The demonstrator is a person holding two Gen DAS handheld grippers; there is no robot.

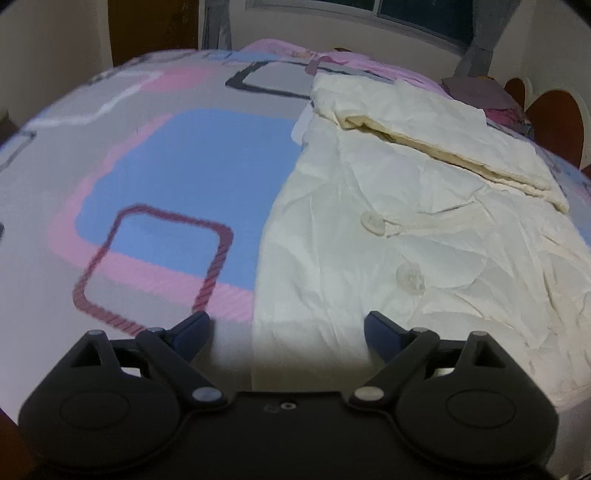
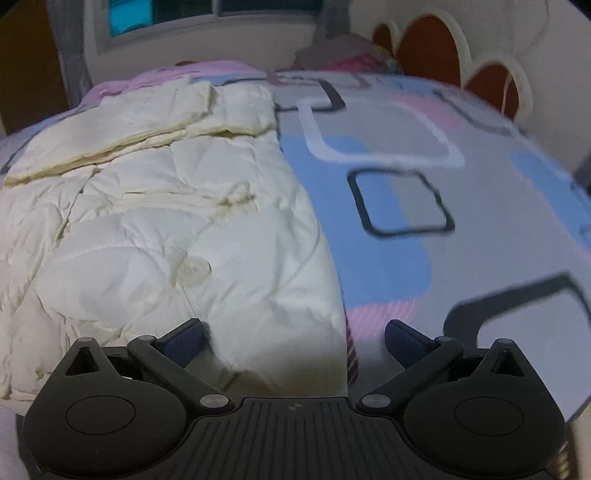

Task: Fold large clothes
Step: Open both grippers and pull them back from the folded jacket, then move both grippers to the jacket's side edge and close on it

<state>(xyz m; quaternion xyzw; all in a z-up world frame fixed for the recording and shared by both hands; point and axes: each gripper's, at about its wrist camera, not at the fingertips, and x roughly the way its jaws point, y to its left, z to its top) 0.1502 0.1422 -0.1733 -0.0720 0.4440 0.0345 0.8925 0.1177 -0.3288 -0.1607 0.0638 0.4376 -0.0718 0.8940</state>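
A cream padded coat (image 1: pixel 424 206) with large buttons lies flat on the bed, partly folded, a sleeve laid across its far part. It also shows in the right wrist view (image 2: pixel 166 206). My left gripper (image 1: pixel 288 332) is open and empty, just above the coat's near left edge. My right gripper (image 2: pixel 295 339) is open and empty, just above the coat's near right edge. Neither gripper holds cloth.
The bed is covered by a sheet (image 1: pixel 166 177) with blue, pink and grey squares, also in the right wrist view (image 2: pixel 443 184). A headboard (image 2: pixel 436 51) with red panels and a pile of cloth (image 2: pixel 340 55) stand at the far right. A window (image 1: pixel 424 18) is behind.
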